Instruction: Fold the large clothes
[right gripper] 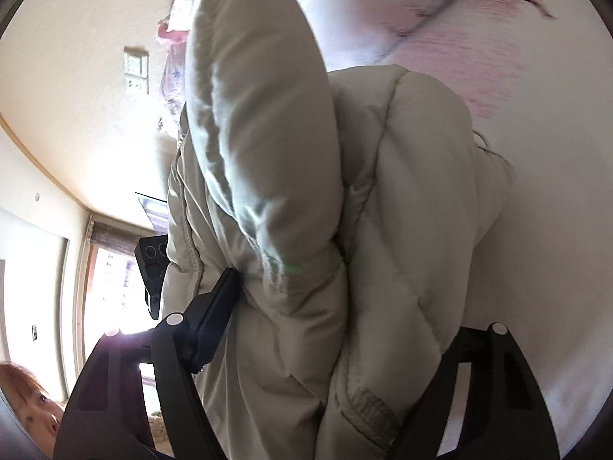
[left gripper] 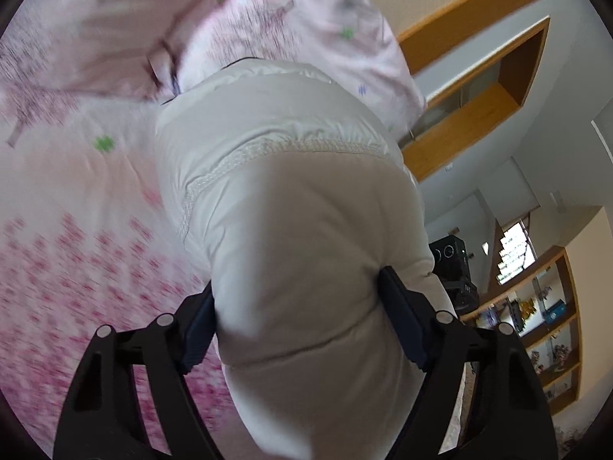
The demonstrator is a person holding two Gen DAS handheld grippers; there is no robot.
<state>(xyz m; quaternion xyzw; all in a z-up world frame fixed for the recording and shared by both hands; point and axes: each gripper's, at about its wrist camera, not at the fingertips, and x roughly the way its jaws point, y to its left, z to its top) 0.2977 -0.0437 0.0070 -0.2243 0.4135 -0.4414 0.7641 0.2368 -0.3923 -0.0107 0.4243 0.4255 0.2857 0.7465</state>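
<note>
A pale beige puffy jacket [left gripper: 291,199] fills the middle of the left wrist view, lifted above a pink floral bedsheet [left gripper: 69,207]. My left gripper [left gripper: 302,318] is shut on a thick padded fold of it, one dark pad on each side. In the right wrist view the same jacket [right gripper: 291,176] hangs bunched, a sleeve or hood roll in front. My right gripper [right gripper: 325,326] is shut on a thick bundle of it; only its left finger [right gripper: 214,318] shows, the right pad is buried in fabric.
A pink patterned pillow or duvet [left gripper: 291,11] lies beyond the jacket. Wooden shelves [left gripper: 544,318] and a wood-framed wall niche [left gripper: 479,99] are at the right. A dark device [right gripper: 151,276], a bright window [right gripper: 111,280] and a person's face [right gripper: 34,406] are at the left.
</note>
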